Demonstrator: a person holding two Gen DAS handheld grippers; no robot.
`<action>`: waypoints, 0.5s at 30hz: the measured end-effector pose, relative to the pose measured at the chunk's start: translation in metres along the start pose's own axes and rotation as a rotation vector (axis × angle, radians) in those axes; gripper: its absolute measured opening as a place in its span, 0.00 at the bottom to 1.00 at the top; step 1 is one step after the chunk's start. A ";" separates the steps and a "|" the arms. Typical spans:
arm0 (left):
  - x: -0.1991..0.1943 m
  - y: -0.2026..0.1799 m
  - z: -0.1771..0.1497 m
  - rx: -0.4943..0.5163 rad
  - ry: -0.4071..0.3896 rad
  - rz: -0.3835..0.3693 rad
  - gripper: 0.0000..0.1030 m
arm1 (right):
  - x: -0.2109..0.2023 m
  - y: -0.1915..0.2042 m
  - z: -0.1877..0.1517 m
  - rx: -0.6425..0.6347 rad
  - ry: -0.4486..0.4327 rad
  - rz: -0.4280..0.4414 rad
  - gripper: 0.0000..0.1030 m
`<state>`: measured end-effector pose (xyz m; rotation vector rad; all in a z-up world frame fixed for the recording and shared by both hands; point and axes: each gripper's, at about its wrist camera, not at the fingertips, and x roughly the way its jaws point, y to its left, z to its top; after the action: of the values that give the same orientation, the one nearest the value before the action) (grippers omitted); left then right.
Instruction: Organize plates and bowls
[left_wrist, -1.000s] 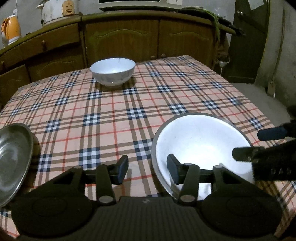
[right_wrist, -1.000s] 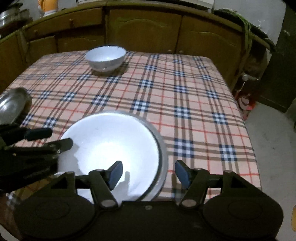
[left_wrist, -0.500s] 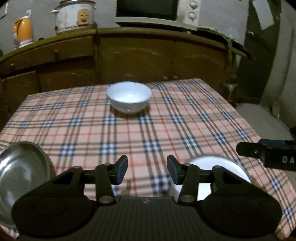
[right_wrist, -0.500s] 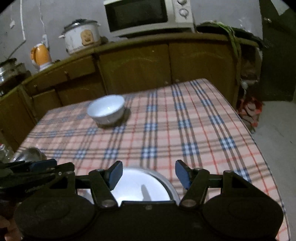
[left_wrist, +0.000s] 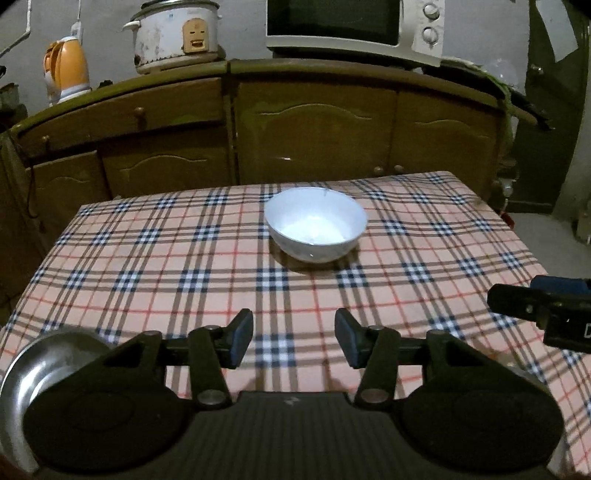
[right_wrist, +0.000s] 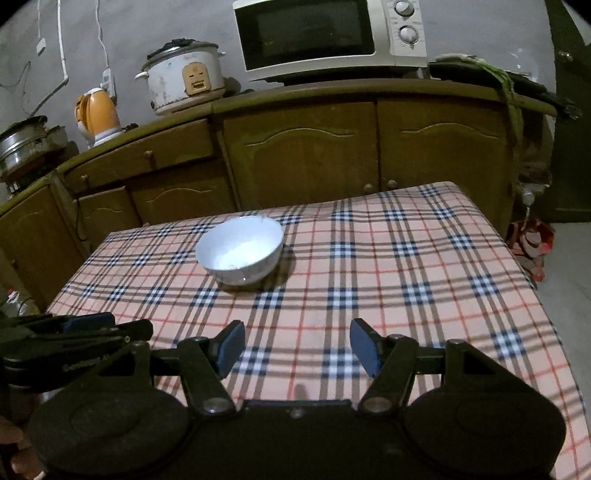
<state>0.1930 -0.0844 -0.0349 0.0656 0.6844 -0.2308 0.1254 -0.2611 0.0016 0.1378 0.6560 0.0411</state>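
A white bowl (left_wrist: 316, 223) (right_wrist: 240, 254) stands upright on the far half of the plaid table, well beyond both grippers. My left gripper (left_wrist: 294, 341) is open over the cloth with nothing between its fingers. A steel plate (left_wrist: 40, 358) lies at the near left, partly hidden behind that gripper's body. My right gripper (right_wrist: 297, 345) is also open and empty above the cloth. Each gripper shows in the other's view: the right gripper (left_wrist: 543, 314) at the right edge, the left gripper (right_wrist: 74, 332) at the left edge. No white plate shows in either view.
The plaid tablecloth (left_wrist: 166, 266) (right_wrist: 424, 280) drops off at the right to bare floor (right_wrist: 569, 280). Brown cabinets (left_wrist: 314, 136) run behind the table, carrying a rice cooker (right_wrist: 184, 79), an orange kettle (right_wrist: 98, 114) and a microwave (right_wrist: 328, 35).
Both views have lifted and drawn back from the large white plate, which has dropped out of sight below the grippers. The bowl now sits nearer the middle. Both grippers stay open.
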 end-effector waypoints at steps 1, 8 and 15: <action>0.005 0.002 0.003 -0.001 0.002 0.003 0.50 | 0.006 0.000 0.004 0.003 0.001 0.003 0.73; 0.047 0.021 0.028 -0.029 0.006 0.032 0.54 | 0.057 -0.001 0.035 0.039 0.007 0.024 0.73; 0.107 0.037 0.058 -0.073 0.030 0.051 0.55 | 0.127 -0.002 0.062 0.089 0.037 0.040 0.74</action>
<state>0.3177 -0.0761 -0.0582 0.0169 0.7192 -0.1560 0.2638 -0.2594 -0.0270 0.2368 0.6918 0.0534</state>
